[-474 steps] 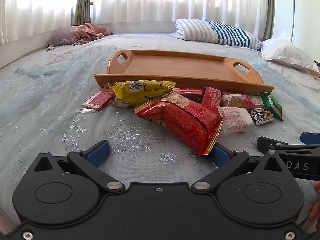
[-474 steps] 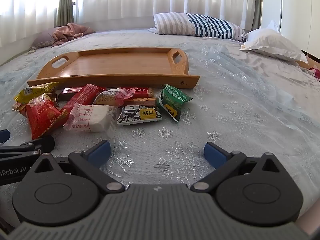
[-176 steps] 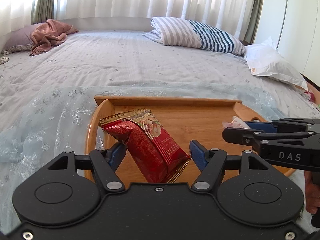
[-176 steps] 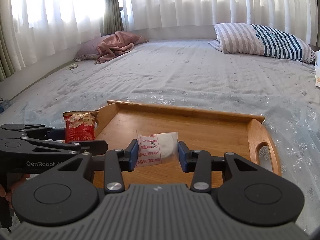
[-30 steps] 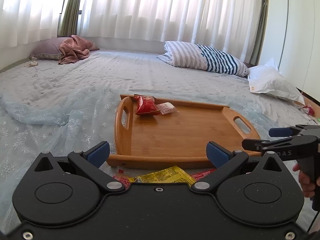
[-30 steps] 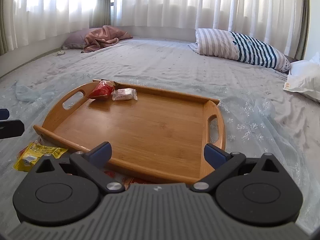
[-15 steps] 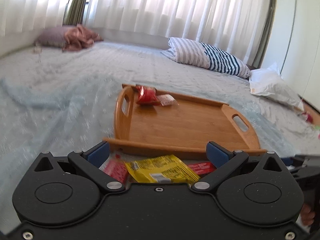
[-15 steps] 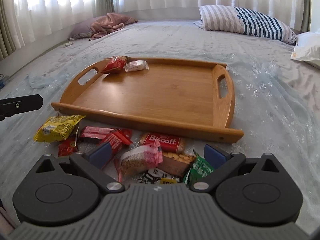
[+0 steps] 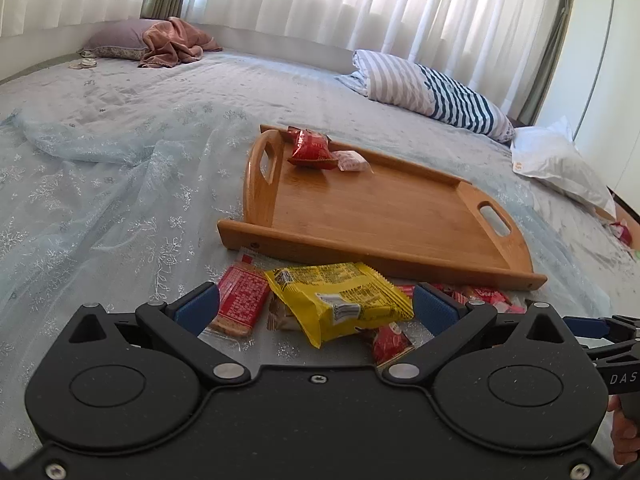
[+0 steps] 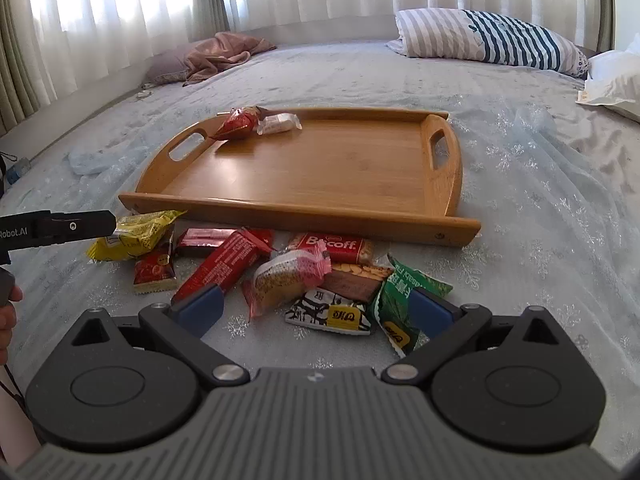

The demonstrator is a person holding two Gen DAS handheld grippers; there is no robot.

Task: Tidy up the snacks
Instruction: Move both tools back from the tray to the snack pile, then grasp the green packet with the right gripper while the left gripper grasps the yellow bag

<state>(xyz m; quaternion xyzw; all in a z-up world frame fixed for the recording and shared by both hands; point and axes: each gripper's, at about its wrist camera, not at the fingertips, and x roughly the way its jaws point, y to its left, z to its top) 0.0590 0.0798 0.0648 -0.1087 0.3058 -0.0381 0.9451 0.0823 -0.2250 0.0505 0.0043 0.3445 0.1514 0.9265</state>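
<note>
A wooden tray (image 9: 380, 216) (image 10: 320, 176) lies on the bed. A red snack bag (image 9: 310, 150) (image 10: 237, 124) and a white wrapped cake (image 9: 352, 161) (image 10: 279, 123) sit in its far left corner. Several loose snacks lie in front of the tray. My left gripper (image 9: 316, 312) is open, low over a yellow packet (image 9: 340, 300) (image 10: 136, 234) that lies between its fingers. My right gripper (image 10: 316, 312) is open over a pink-wrapped cake (image 10: 286, 278), a black-and-white packet (image 10: 330, 314) and a green packet (image 10: 400, 300).
A red bar (image 9: 242, 300), a long red packet (image 10: 222, 262), a Biscoff pack (image 10: 334, 246) and a peanut bar (image 10: 356, 278) lie in the pile. A striped pillow (image 10: 492, 38), a white bag (image 9: 556, 164) and a pink blanket (image 9: 176, 42) lie farther back.
Both grippers left the red bag and white cake in the tray, opened, pulled back and dropped low over the snack pile in front of the tray.
</note>
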